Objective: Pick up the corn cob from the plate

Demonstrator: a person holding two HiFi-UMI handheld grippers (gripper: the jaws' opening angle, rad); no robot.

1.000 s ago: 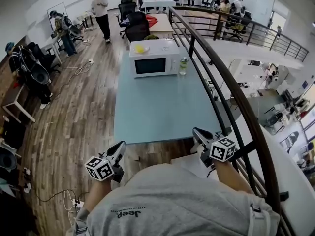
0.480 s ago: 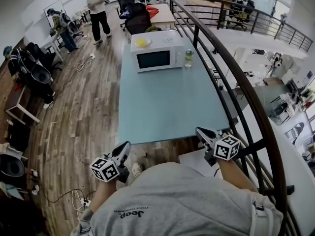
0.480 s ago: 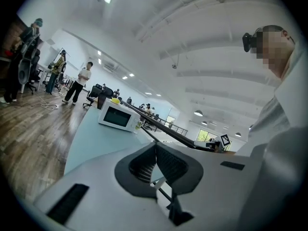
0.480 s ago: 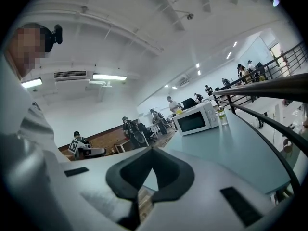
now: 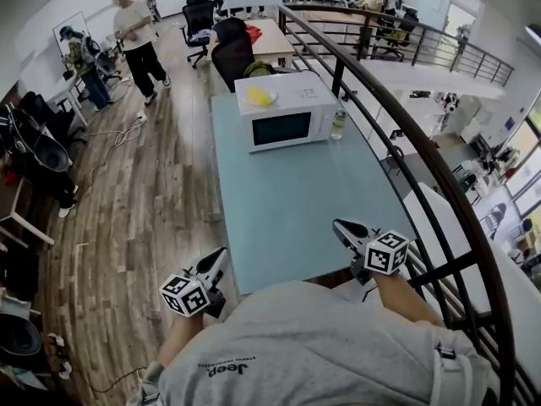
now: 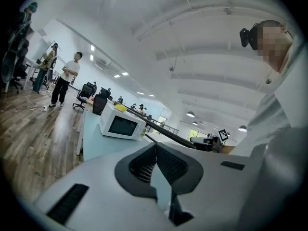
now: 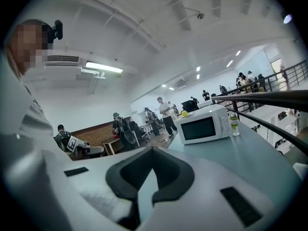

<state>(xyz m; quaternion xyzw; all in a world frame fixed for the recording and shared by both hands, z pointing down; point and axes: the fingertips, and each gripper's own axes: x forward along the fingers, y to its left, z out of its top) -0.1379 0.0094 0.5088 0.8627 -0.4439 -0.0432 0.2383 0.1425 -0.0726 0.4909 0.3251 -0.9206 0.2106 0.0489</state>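
Showing two grippers, one microwave, one plate, one corn cob, one bottle; left gripper [image 5: 221, 257] and right gripper [image 5: 338, 226] each have their jaws closed on nothing, at the near end of the table [image 5: 296, 201]; corn cob [image 5: 259, 96] lies on its plate [image 5: 273, 100] atop the microwave [image 5: 286, 117], far ahead of both, only tabletop between; bottle [image 5: 339, 125] stands just right of the microwave; the head view alone resolves the plate, while both gripper views give a yellow spot; railing [image 5: 406, 142] runs beside the right gripper; office chairs [image 5: 232, 53] stand beyond the microwave.
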